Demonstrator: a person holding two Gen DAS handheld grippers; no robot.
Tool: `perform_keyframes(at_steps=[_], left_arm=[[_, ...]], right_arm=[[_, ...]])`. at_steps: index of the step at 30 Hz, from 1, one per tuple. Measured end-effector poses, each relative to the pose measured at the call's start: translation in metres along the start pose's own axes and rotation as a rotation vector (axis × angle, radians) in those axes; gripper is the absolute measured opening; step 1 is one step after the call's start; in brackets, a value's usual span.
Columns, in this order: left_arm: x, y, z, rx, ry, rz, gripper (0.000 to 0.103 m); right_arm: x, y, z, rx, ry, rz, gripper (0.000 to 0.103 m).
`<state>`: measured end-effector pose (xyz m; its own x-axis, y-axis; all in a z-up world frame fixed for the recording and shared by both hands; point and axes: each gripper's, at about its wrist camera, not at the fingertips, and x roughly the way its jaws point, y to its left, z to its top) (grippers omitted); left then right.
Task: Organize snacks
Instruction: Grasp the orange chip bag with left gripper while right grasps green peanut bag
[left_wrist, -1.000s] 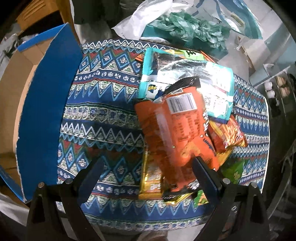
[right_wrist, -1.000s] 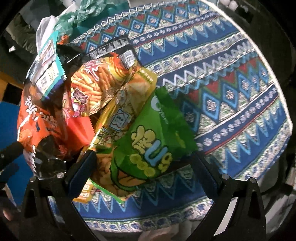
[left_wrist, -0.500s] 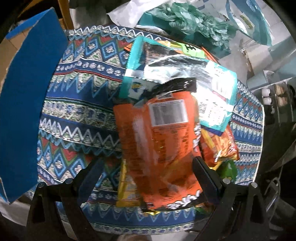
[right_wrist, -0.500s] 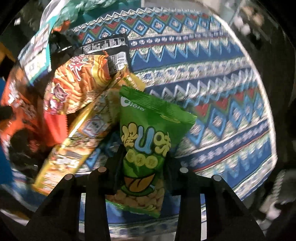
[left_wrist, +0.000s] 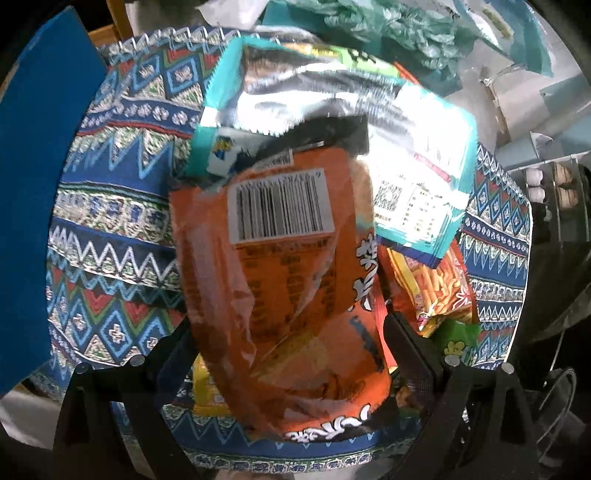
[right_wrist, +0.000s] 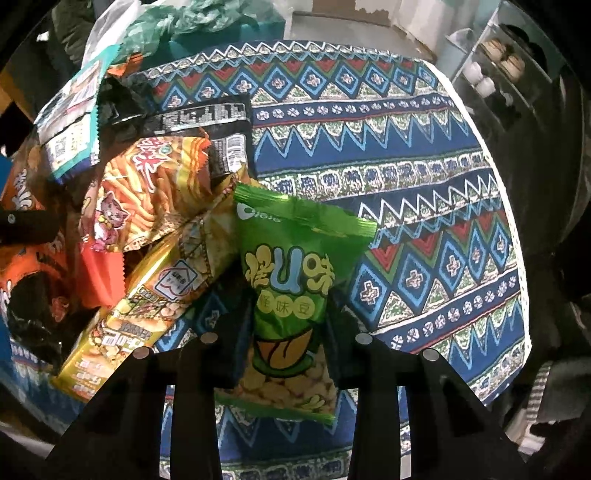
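A pile of snack bags lies on a round table with a patterned blue cloth (right_wrist: 388, 155). My right gripper (right_wrist: 288, 325) is shut on a green bean snack bag (right_wrist: 288, 273) and holds it beside the pile. My left gripper (left_wrist: 288, 332) stands wide around a large orange bag (left_wrist: 284, 280), barcode side up; its jaws flank the bag without visibly pressing it. A teal and silver bag (left_wrist: 332, 122) lies behind it. A fries bag (right_wrist: 147, 192), a gold bag (right_wrist: 147, 295) and a black bag (right_wrist: 207, 122) lie in the pile.
A blue-edged cardboard box (left_wrist: 40, 184) stands left of the table. A white plastic bag with green wrapping (left_wrist: 388, 33) lies beyond the far edge. A shelf with small items (right_wrist: 498, 70) stands at the right. The cloth's right half (right_wrist: 424, 221) is bare.
My right gripper has closed on the green bag and lifted it off the pile. My left gripper has moved forward until the orange bag lies between its jaws.
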<state>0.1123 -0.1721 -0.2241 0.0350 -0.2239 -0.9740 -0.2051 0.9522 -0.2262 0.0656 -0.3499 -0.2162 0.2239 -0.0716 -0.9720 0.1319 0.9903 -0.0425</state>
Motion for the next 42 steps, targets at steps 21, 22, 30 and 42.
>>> perform_keyframes(at_steps=[21, 22, 30, 42], left_arm=[[-0.027, 0.024, -0.019, 0.130, -0.084, -0.084, 0.061], [-0.029, 0.025, -0.021, 0.142, -0.091, -0.080, 0.061], [-0.054, 0.037, -0.036, 0.215, -0.146, -0.099, 0.060], [-0.092, 0.055, -0.059, 0.343, -0.247, -0.042, 0.060]], right_arm=[[-0.010, -0.018, -0.027, -0.001, -0.025, 0.098, 0.029], [-0.015, -0.016, -0.026, -0.010, -0.034, 0.095, 0.029], [-0.050, 0.000, -0.031, -0.061, -0.103, 0.090, 0.029], [-0.086, 0.029, -0.025, -0.121, -0.175, 0.153, 0.029]])
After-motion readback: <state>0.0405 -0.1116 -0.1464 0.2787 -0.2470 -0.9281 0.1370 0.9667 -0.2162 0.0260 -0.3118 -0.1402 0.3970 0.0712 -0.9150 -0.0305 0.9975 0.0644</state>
